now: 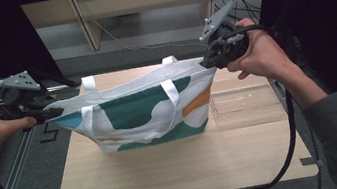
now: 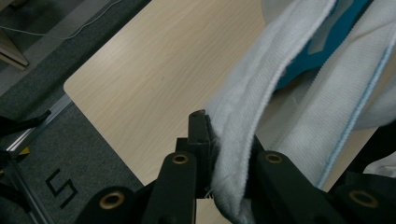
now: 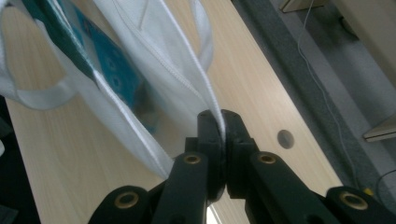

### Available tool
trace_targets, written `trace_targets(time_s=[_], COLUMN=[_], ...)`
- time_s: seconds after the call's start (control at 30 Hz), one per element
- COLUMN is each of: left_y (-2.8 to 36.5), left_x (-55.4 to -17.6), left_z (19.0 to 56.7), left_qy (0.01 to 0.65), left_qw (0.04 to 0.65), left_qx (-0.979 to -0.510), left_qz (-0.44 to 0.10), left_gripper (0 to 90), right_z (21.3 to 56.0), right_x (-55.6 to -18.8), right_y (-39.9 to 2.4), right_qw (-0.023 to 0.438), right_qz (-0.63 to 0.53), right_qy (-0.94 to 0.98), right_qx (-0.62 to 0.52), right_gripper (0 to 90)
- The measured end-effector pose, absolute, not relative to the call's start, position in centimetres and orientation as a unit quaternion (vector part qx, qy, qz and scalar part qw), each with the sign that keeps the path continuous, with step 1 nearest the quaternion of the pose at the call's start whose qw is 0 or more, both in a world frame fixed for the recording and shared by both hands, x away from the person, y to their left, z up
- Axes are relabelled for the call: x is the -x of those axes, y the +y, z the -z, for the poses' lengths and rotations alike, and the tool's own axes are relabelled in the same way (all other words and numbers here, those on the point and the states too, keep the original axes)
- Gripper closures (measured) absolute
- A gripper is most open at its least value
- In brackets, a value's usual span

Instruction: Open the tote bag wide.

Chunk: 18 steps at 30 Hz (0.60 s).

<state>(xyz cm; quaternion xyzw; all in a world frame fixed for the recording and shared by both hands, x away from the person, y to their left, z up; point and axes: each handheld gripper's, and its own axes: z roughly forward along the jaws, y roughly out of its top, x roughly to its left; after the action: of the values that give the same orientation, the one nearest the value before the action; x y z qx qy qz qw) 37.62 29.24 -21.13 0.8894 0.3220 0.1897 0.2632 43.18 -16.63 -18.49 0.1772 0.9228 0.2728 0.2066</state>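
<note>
Bag of white woven cloth with dark green, blue and orange shapes and white strap handles (image 1: pixel 143 111), stretched wide over middle of pale wooden table (image 1: pixel 168 170), bottom edge just above or on the tabletop, cannot tell which. Held at both top corners, mouth pulled into a long line from left to right.

Left gripper (image 1: pixel 50 113), in hand at left edge of the high view, clamped on the left corner of the bag's rim; in the left gripper view (image 2: pixel 219 140), thick white folded hem pressed between the two black jaws. Right gripper (image 1: pixel 208 62), held higher at far right by the other hand, pinched tight on the right corner; in the right gripper view (image 3: pixel 219 128), thin white edge squeezed between jaws that nearly met.

Clear plastic rectangular box (image 1: pixel 247 108), resting on the table just right of the bag, near its lower right corner. Black cables hanging from both grippers toward near side.
</note>
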Motion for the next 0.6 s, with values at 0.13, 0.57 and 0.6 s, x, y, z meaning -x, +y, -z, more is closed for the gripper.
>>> trace_targets(time_s=[0.13,0.57,0.6], left_y=[29.3,29.5,29.5], left_x=[-37.8,-38.9,-39.0], left_z=[19.9,21.1,21.2], left_qy=[0.327,0.332,0.334], left_qw=[0.270,0.276,0.278], left_qx=[-0.886,-0.881,-0.880], left_qz=[-0.190,-0.192,-0.194], left_gripper=[82.1,82.0,82.0], right_z=[18.1,19.7,19.6], right_x=[-43.0,-43.8,-43.8], right_y=[-16.5,-16.8,-16.8], right_qw=[0.204,0.184,0.182], right_qz=[-0.270,-0.274,-0.274], right_qy=[0.925,0.928,0.927], right_qx=[-0.172,-0.173,-0.180], right_gripper=[88.4,88.4,88.4])
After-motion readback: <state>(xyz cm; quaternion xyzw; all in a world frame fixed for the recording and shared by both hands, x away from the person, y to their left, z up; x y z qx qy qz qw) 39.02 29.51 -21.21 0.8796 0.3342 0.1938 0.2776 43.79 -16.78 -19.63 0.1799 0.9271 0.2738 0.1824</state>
